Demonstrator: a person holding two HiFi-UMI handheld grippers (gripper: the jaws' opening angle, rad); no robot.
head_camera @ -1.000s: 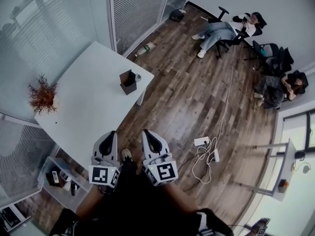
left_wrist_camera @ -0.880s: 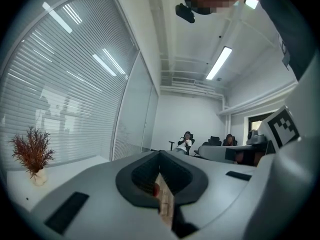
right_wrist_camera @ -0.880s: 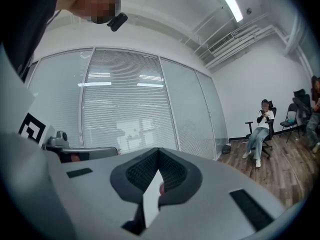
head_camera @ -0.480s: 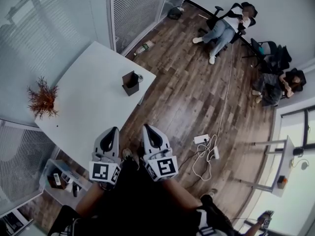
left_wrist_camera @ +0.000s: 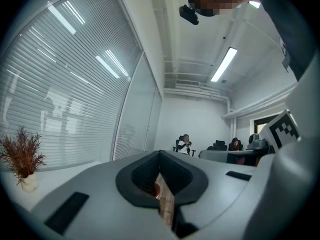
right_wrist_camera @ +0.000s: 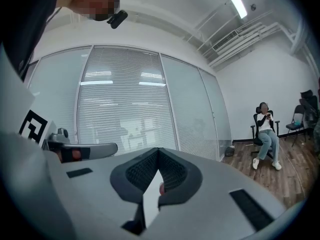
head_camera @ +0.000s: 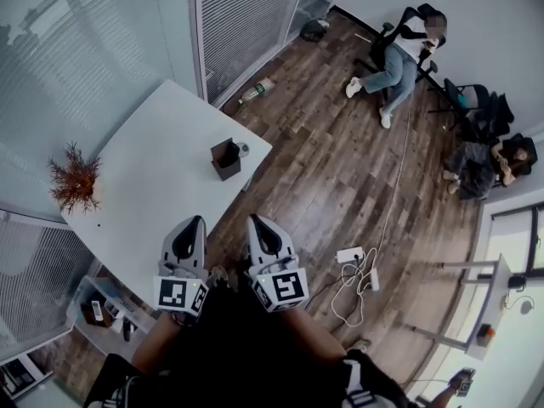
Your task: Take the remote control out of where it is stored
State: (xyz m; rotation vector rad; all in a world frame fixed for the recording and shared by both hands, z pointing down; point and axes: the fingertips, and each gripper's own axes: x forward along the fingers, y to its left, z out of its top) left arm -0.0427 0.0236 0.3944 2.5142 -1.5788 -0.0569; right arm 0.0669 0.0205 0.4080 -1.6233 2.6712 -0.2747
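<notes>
A dark open-topped holder (head_camera: 225, 159) stands near the right corner of the white table (head_camera: 144, 194). What it holds is too small to make out, and I see no remote control plainly. My left gripper (head_camera: 190, 224) and right gripper (head_camera: 257, 223) are side by side close to my body, over the table's near edge and the floor, well short of the holder. In the left gripper view the left gripper (left_wrist_camera: 161, 155) points level into the room, jaws pressed together and empty. The right gripper (right_wrist_camera: 158, 153) in its own view is likewise shut on nothing.
A dried red plant (head_camera: 74, 179) in a pot sits at the table's left. A low shelf (head_camera: 104, 309) with small items stands below left. A power strip and cable (head_camera: 350, 255) lie on the wood floor. Seated people (head_camera: 399, 53) are across the room.
Both grippers stay shut and held close together. The head view has shifted a little, and the person on the rolling chair has changed position.
</notes>
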